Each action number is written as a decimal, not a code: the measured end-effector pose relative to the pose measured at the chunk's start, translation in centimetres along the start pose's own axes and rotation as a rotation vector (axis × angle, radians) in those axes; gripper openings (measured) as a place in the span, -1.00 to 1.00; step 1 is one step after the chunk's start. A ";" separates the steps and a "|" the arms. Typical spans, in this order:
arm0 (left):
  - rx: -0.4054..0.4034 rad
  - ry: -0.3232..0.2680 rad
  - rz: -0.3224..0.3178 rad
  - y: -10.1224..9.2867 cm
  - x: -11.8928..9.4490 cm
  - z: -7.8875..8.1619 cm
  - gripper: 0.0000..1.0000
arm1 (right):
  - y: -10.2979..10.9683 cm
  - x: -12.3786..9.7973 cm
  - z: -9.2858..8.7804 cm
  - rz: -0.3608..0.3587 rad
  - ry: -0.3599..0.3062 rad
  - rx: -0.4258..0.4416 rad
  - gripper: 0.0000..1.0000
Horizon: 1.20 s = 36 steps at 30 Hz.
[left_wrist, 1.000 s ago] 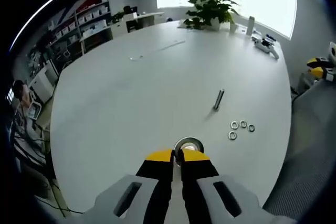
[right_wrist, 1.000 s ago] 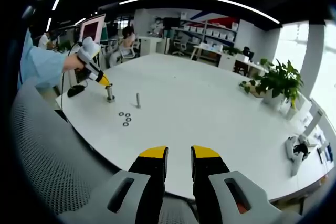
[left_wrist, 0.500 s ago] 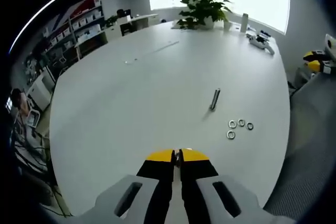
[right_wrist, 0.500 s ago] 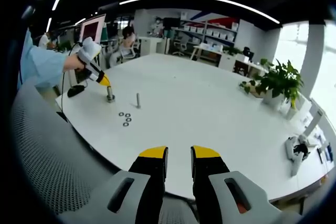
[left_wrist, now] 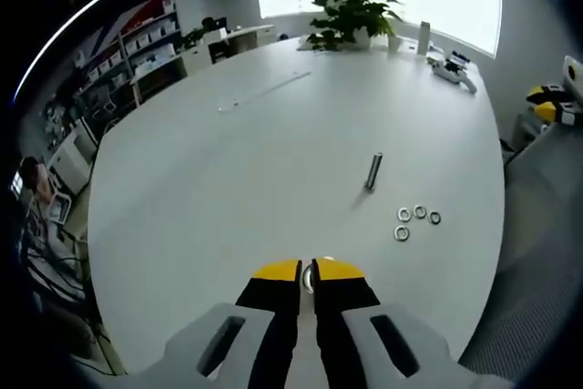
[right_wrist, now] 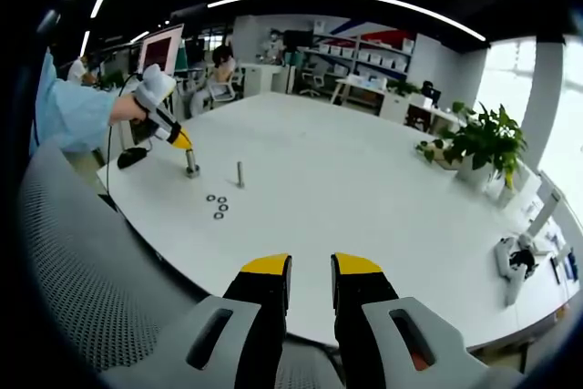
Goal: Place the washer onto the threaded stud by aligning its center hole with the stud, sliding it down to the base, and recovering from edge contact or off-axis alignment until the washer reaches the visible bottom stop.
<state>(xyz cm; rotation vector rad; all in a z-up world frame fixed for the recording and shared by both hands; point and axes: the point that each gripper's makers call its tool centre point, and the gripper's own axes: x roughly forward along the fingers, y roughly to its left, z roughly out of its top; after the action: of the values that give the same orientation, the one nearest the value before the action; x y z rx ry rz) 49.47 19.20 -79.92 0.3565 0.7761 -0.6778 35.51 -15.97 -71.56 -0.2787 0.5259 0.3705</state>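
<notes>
left gripper view: left gripper [left_wrist: 307, 271] jaws nearly closed, pinching a washer [left_wrist: 309, 278] whose edge peeks between the tips. 1 s ago the whole ring showed ahead of the tips; now mostly hidden.
table: 2nd stud [left_wrist: 373, 171] standing, 4 spare washers [left_wrist: 417, 220] beside it, unmoved.
right gripper view: right gripper [right_wrist: 311, 268] jaws parted, empty, hasn't moved. Left gripper tip just above threaded stud [right_wrist: 191, 165].
status: prob mid-alignment; seating can't tell.

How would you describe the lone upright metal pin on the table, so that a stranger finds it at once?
Start at the big white table. Near its edge lies a cluster of four small washers; just beyond them stands the thin grey pin. It alone rises upright, while the washers lie flat.
</notes>
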 end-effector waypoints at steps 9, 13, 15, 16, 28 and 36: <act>0.030 -0.024 0.022 -0.5 -0.8 0.5 -0.86 | 0.0 0.0 0.1 -0.001 -0.003 0.000 -0.61; 0.010 -0.055 0.025 -0.9 -1.1 1.2 -0.86 | 0.0 -0.1 0.1 -0.001 -0.004 0.001 -0.61; 0.009 -0.070 0.029 -1.1 -1.2 1.6 -0.86 | 0.0 -0.1 0.1 -0.001 -0.003 0.001 -0.61; 0.009 -0.079 0.028 -1.2 -1.2 1.8 -0.86 | 0.0 -0.1 0.1 0.000 -0.003 0.001 -0.61; 0.005 -0.104 -0.009 -3.0 -0.4 2.7 -0.85 | 0.0 -0.1 0.1 -0.001 -0.004 0.003 -0.61; 0.013 -0.082 -0.045 -3.6 1.1 2.1 -0.85 | 0.0 0.0 0.1 -0.002 -0.007 0.004 -0.61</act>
<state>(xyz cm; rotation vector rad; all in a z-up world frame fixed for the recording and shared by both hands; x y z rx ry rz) 48.69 14.98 -79.57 0.3223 0.7035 -0.7355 35.56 -15.98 -71.44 -0.2738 0.5196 0.3682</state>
